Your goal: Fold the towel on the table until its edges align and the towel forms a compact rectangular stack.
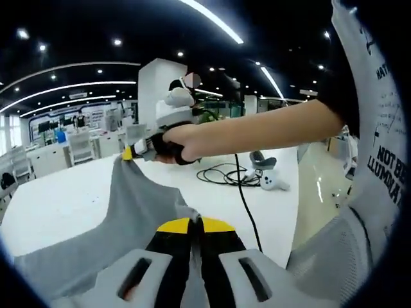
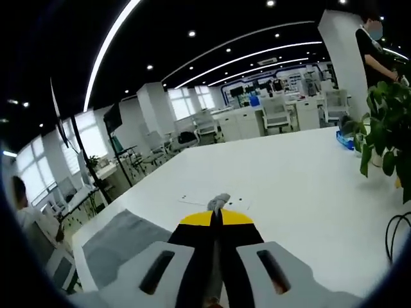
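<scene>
Left gripper (image 1: 196,221): white moulded plastic body with black jaws and yellow tips, nearest the lens in the left gripper view; jaws pressed together, pinching a bunched edge of the grey towel.
Grey towel (image 1: 131,205): soft matte cloth, lifted off the table; it hangs as a taut sheet between the two grippers, with a sagging curved upper edge and a few shallow creases.
Right gripper (image 2: 217,215): same white, black and yellow build; jaws clamped on a small tuft of grey cloth that pokes up past the yellow tips.
Right gripper, seen from the left gripper view (image 1: 138,152): held in a person's hand (image 1: 173,142) on a bare outstretched forearm, gripping the towel's far upper corner.
Towel, in the right gripper view (image 2: 119,247): flat grey panel falling away to the lower left of the jaws, over the table's corner.
White table (image 2: 289,186): smooth, glossy, broad rectangular top.
Black cable (image 1: 228,174): thin, loosely coiled on the table beyond the towel, one strand running toward the near edge.
White handheld controller (image 1: 273,181): rounded plastic, lying beside the coil.
Green leafy plant (image 2: 385,138): broad leaves at the table's right side.
Blue tray (image 2: 345,139): small, beside the plant.
Surroundings: open office, white desks and chairs, curved ceiling light strips.
</scene>
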### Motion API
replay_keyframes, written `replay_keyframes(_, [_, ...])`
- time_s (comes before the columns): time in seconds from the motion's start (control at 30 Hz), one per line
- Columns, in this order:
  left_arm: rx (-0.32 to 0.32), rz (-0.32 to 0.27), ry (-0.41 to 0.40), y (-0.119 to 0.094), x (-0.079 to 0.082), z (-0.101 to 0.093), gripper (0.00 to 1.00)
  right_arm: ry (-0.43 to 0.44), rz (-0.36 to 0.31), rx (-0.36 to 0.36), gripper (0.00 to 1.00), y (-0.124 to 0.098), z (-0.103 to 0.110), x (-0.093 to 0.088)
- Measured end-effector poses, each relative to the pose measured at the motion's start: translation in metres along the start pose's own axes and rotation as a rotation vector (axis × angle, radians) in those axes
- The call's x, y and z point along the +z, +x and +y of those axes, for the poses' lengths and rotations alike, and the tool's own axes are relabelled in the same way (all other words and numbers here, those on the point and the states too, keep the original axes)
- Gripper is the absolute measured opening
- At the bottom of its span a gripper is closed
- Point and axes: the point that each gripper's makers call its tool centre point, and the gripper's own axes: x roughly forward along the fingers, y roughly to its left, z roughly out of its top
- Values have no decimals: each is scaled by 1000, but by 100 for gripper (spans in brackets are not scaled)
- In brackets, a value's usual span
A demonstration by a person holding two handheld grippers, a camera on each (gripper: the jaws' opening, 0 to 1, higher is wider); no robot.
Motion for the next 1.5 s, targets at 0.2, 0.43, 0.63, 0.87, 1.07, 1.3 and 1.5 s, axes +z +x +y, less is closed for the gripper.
replay_keyframes(0.2, [92,-17,-2,-43,4,38,4,-2,-22,38,0,19,40,14])
replay_keyframes(0.43, [198,-31,-14,-83,6,69,4,1,-35,102,0,42,88,26])
replay_keyframes(0.63, [274,-51,-27,-110,7,88,4,-9,-47,148,0,55,123,35])
replay_keyframes(0.87, [392,-54,-59,-147,-4,121,4,-15,-42,196,0,70,153,41])
replay_keyframes(1.07, [503,-65,-85,-182,-10,147,4,-35,-45,252,0,79,184,40])
replay_keyframes(1.3, [581,-36,-82,-212,-22,158,4,-29,-38,292,0,89,212,30])
replay_keyframes(1.5, [608,-2,-73,-232,-36,165,4,-24,-31,314,0,95,232,26])
